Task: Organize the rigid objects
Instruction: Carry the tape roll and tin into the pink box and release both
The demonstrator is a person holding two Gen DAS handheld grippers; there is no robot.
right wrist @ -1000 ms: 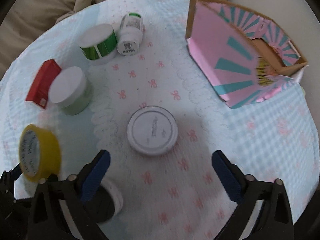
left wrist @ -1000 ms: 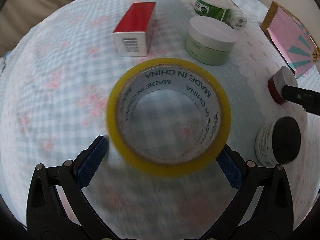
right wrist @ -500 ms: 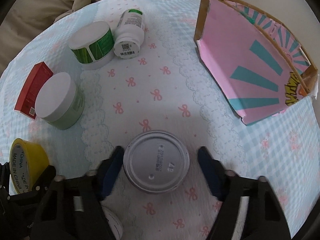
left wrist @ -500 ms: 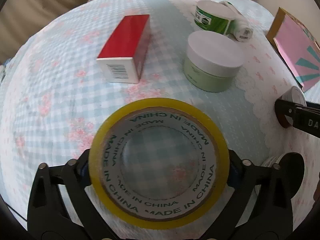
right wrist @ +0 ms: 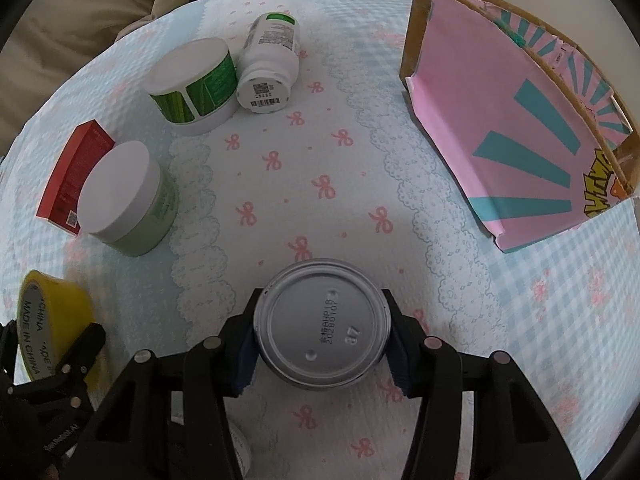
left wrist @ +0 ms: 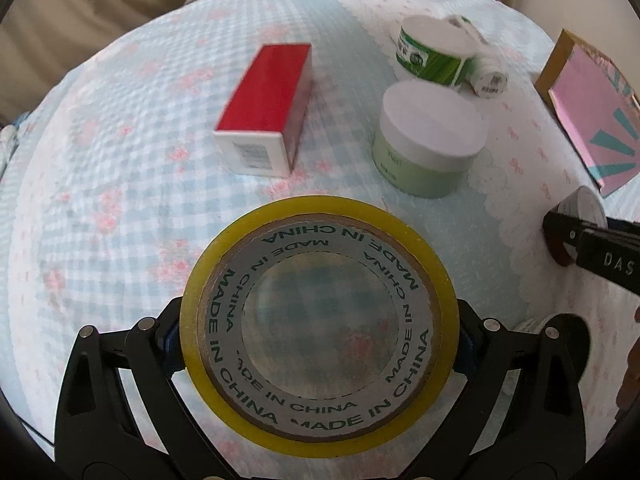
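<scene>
A: Tape roll [left wrist: 319, 328], yellow, is clamped at lower centre of the left wrist view by the left gripper [left wrist: 319, 346], closed on its sides.

B: Only in the right wrist view is the tin can [right wrist: 322, 334] seen whole, pinched at lower centre by the right gripper [right wrist: 322, 344].

A: Bare tablecloth [right wrist: 320, 152] is seen between the pale green jar [right wrist: 128, 200] at left and the pink box [right wrist: 512, 136] at upper right.
</scene>
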